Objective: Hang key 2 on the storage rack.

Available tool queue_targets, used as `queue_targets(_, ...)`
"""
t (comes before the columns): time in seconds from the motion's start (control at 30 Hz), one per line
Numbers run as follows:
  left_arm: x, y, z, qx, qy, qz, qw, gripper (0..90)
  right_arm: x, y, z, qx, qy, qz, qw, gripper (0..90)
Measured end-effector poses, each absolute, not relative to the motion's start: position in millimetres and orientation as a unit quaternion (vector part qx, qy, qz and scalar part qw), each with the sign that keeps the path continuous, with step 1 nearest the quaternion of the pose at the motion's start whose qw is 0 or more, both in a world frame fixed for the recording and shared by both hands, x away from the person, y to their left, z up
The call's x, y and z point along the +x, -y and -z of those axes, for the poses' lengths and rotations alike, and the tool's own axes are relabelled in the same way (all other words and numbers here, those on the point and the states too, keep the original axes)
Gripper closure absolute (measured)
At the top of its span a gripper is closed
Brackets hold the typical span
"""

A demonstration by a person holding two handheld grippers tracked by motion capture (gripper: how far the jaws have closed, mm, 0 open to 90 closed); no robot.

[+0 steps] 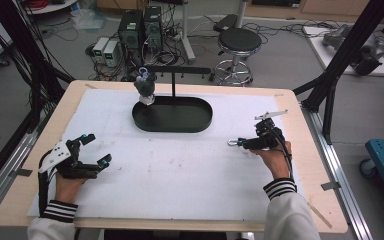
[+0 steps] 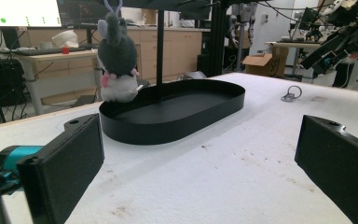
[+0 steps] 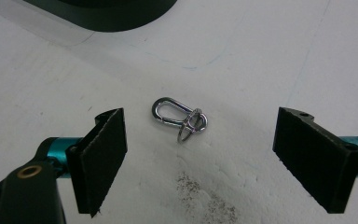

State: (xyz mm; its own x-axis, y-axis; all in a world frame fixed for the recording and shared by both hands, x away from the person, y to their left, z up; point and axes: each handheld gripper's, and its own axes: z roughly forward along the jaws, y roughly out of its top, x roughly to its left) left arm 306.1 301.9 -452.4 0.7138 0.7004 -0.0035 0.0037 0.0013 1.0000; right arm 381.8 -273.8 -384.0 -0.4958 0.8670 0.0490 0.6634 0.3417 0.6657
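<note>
Right gripper view: we are lowering the right gripper (image 3: 198, 154), jaws released, around the key clip (image 3: 179, 116) lying flat between them on the white mat (image 3: 261, 56). Being thin, shiny metal, it could skid from closing pads. We are resting the left gripper (image 1: 92, 148) released too.

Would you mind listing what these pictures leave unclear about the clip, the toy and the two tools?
- Clip: high view, too small to tell whether the right tool touches it.
- Toy: left gripper view, its ear tips run past the top edge; what it hangs from is cut off.
- Stand: its foot is hidden behind the tray wall.
- Left tool: its jaws run off the bottom edge.
</note>
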Motion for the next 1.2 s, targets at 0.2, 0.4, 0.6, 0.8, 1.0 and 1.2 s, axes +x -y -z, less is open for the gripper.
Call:
queue_targets(0.2, 306, -302, 453, 0.655, -0.267, -0.268, 0.655, 1.7, 383, 268, 387, 0.476, -0.809, -0.303, 0.162, 17.5)
queue_targets(0.4, 305, -302, 453, 0.654, -0.267, -0.267, 0.656, 1.7, 386, 263, 392, 0.487, -0.811, -0.277, 0.169, 20.9)
queue_targets(0.6, 305, -302, 453, 0.652, -0.266, -0.267, 0.658, 1.7, 390, 262, 398, 0.504, -0.806, -0.266, 0.16, 25.0)
queue_targets(0.8, 305, -303, 453, 0.651, -0.265, -0.267, 0.66, 1.7, 395, 259, 402, 0.511, -0.806, -0.259, 0.152, 33.6)
queue_targets(1.0, 305, -303, 453, 0.651, -0.265, -0.267, 0.66, 1.7, 399, 261, 406, 0.518, -0.803, -0.263, 0.132, 40.9)
queue_targets(1.2, 305, -303, 453, 0.651, -0.263, -0.268, 0.66, 1.7, 401, 259, 409, 0.527, -0.798, -0.264, 0.126, 53.2)
